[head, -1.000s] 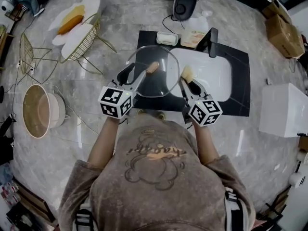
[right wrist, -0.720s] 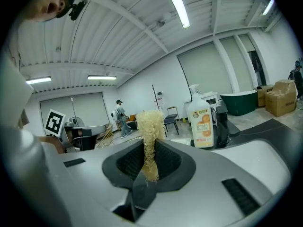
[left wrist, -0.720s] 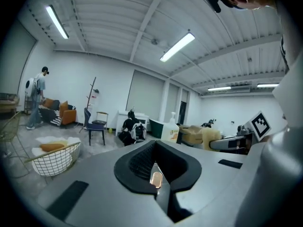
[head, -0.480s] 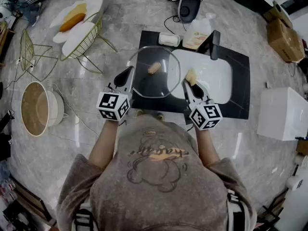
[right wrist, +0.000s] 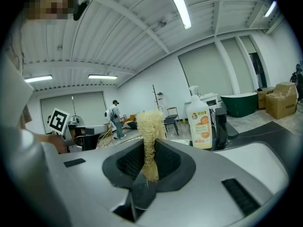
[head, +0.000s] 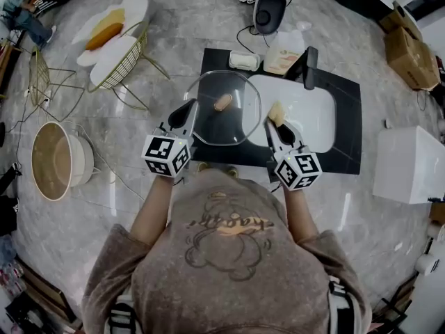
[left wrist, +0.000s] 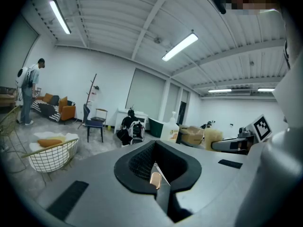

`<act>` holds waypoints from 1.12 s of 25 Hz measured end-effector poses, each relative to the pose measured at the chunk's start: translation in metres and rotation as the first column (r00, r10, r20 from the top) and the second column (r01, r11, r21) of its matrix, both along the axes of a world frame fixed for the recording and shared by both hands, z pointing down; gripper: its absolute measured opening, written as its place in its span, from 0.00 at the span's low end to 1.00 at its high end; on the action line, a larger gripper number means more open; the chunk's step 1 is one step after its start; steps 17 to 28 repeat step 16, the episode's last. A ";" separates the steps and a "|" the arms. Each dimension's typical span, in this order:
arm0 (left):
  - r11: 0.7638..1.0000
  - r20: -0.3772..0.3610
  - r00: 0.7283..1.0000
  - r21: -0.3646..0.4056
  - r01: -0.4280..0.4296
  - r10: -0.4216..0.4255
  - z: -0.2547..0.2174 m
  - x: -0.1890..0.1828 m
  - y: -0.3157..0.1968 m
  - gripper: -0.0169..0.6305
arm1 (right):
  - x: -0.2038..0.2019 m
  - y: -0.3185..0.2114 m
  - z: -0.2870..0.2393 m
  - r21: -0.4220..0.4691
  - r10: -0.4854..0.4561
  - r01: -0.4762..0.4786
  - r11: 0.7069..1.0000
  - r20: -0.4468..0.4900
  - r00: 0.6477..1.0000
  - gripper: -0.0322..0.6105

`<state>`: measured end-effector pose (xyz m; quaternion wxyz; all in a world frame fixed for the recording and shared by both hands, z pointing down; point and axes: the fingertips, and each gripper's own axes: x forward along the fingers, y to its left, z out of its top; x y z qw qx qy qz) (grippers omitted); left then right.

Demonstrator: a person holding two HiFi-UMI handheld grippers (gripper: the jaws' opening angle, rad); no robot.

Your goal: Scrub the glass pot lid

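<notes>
jaws of left gripper (head: pixel 190 108) clamp glass pot lid (head: pixel 233 125); right gripper (head: pixel 272 123) pinches loofah (head: pixel 277 111)

Grey marble floor (head: pixel 174 26), wire chair (head: pixel 122 56) at L, white walls (left wrist: pixel 94 70), ceiling strip lights (left wrist: pixel 179 47).

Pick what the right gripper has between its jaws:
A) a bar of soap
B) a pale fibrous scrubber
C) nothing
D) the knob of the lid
B: in the right gripper view, the right gripper is shut on a tuft of straw-coloured fibres, the scrubber. The glass pot lid is clamped at its rim by the left gripper.
</notes>
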<state>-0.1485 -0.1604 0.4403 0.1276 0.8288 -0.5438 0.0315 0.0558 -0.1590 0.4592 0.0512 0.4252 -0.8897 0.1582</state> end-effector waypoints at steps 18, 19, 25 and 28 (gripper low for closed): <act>1.000 -0.004 1.000 -0.015 -0.003 0.003 -0.001 -0.003 0.003 0.05 | -0.004 -0.003 0.005 -0.019 -0.004 0.004 1.000 0.018 1.000 0.12; 1.000 -0.004 1.000 -0.015 -0.003 0.003 -0.001 -0.003 0.003 0.05 | -0.004 -0.003 0.005 -0.019 -0.004 0.004 1.000 0.018 1.000 0.12; 1.000 -0.004 1.000 -0.015 -0.003 0.003 -0.001 -0.003 0.003 0.05 | -0.004 -0.003 0.005 -0.019 -0.004 0.004 1.000 0.018 1.000 0.12; 1.000 -0.004 1.000 -0.015 -0.003 0.003 -0.001 -0.003 0.003 0.05 | -0.004 -0.003 0.005 -0.019 -0.004 0.004 1.000 0.018 1.000 0.12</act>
